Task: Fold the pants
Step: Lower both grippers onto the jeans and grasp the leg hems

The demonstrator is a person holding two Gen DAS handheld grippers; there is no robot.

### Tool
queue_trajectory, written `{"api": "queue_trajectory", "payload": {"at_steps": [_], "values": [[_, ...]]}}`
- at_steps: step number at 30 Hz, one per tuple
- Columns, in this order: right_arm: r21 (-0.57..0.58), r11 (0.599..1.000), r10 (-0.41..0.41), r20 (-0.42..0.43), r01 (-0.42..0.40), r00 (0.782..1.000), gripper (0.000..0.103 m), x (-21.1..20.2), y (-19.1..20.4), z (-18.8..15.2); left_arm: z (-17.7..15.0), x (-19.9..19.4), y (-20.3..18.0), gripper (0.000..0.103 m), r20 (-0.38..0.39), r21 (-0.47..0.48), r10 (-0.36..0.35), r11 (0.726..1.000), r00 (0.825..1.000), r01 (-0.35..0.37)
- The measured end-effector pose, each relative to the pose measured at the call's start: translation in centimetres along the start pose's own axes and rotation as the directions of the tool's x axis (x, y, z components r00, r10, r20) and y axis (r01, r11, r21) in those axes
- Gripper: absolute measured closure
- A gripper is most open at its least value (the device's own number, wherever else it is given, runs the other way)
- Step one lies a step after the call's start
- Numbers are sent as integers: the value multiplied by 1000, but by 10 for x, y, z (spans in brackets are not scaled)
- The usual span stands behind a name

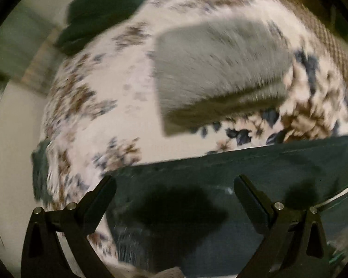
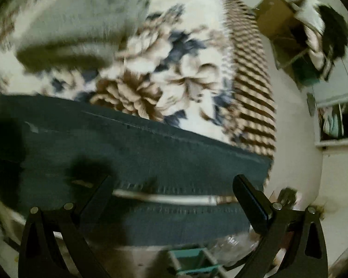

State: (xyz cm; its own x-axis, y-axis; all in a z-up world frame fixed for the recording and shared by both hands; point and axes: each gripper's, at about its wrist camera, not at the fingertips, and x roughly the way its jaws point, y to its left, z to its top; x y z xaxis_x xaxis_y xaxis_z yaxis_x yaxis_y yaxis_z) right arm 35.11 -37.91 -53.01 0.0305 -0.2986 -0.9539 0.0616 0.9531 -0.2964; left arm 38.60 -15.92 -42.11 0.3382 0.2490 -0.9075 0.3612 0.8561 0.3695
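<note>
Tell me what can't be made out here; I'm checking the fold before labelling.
- Dark pants: near edge hidden below the left gripper, left view.
- Grey folded cloth: motion blur hides what garment it is, both views.
- Pants' full length: cut off at the left edge, right view, past the right gripper.

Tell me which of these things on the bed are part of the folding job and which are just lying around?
Part of the job: dark teal pants; left gripper, open; right gripper, open.

Just lying about: folded grey garment; dark green cloth; floral blanket; cardboard box.
</note>
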Motion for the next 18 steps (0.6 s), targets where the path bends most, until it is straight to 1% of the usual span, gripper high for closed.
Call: {"api": "queue_trajectory", "payload": {"at_steps": [1,3,4,6,8,10,11,12,13,14,15,16,17,18], "values": [[-23,1000,-5,-21,4,1000,0,16,9,2,5,20,-11,0,-19,47,7,999,1000,-6],[-59,998,2,-63,-6,998,0,59,26,13,12,63,-31,0,-62,124,-16,992,998,24],[-78,997,1,-84,-8,996,0,79,34,20,15,78,-38,0,-77,157,-16,987,997,28],[-114,993,0,-109,-13,994,0,110,48,27,17,108,-52,0,-104,239,-14,970,995,38],[-145,989,2,-129,-20,992,0,134,60,37,17,126,-63,0,-121,314,-25,947,992,62],[-169,985,22,-136,-45,990,0,149,69,47,17,139,-69,0,-126,378,-39,922,991,85],[-179,982,35,-139,-60,990,1,153,70,50,19,141,-69,0,-125,392,-56,915,991,101],[-183,980,56,-141,-81,988,2,158,72,54,21,142,-68,3,-124,395,-74,911,990,118],[-183,978,73,-148,-100,986,5,162,73,57,23,142,-64,8,-136,393,-128,903,982,172],[-185,976,89,-158,-118,983,13,163,73,58,26,143,-61,30,-159,380,-179,896,971,228],[-186,973,108,-166,-139,980,19,165,74,61,27,142,-56,53,-194,353,-262,880,945,317],[-183,969,133,-172,-164,976,24,166,74,63,28,139,-54,63,-205,347,-305,866,930,361],[-179,967,151,-173,-182,973,38,166,74,65,28,135,-52,82,-208,349,-347,847,915,401],[-167,964,178,-171,-207,969,55,164,74,66,28,132,-50,94,-199,355,-352,844,915,402]]}}
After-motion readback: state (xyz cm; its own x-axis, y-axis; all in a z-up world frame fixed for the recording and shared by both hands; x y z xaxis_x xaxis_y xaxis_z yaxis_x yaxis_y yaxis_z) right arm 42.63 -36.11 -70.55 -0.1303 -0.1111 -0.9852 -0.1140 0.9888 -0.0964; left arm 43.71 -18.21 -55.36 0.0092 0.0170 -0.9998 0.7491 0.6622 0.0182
